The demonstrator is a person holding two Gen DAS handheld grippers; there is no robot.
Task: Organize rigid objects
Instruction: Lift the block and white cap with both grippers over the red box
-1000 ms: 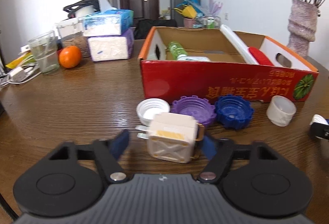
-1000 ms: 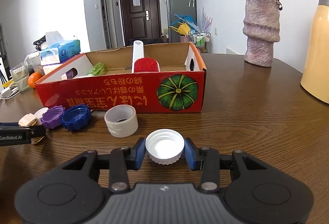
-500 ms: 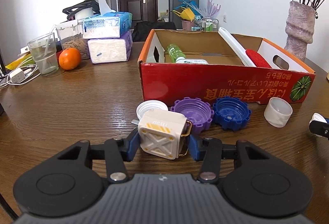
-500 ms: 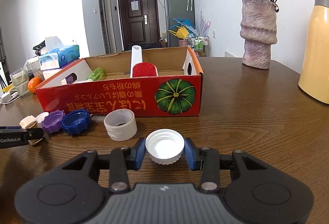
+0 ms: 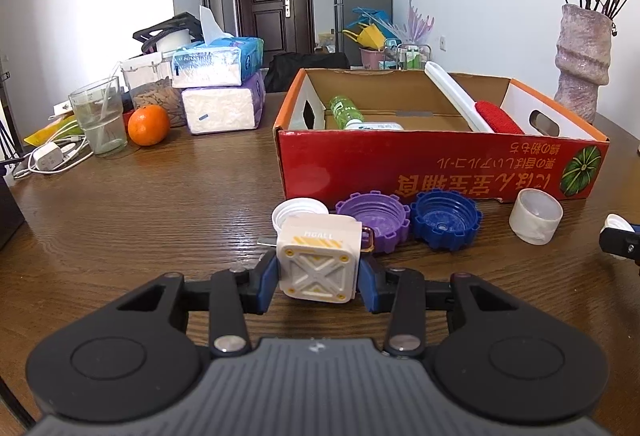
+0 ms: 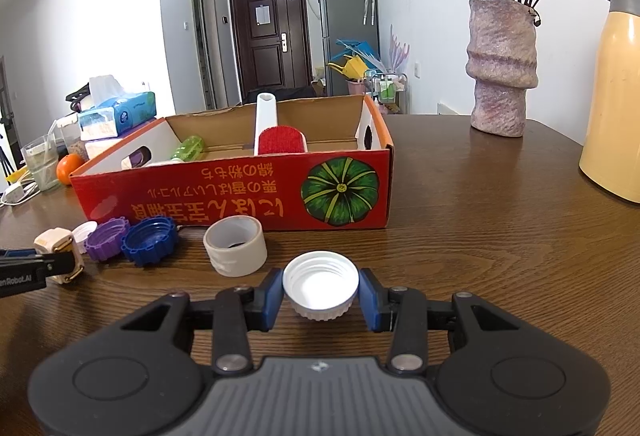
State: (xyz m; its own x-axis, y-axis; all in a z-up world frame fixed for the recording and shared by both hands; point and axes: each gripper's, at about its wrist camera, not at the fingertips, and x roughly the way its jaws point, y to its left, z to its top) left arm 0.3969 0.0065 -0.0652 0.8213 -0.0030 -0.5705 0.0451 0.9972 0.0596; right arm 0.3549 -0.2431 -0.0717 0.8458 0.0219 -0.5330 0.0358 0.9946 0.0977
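At lower centre, the left tool is closing its jaws on the cream charger cube. The right tool clamps a white cap above the table.

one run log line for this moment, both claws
left claw: closing on cream charger cube | right claw: shut on white cap | red box: not reached

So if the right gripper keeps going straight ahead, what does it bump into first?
Probably the red cardboard box. The right gripper, shut on a white cap, points at the box's front wall across bare table. The tape roll sits just left of that line, though depth is hard to judge.
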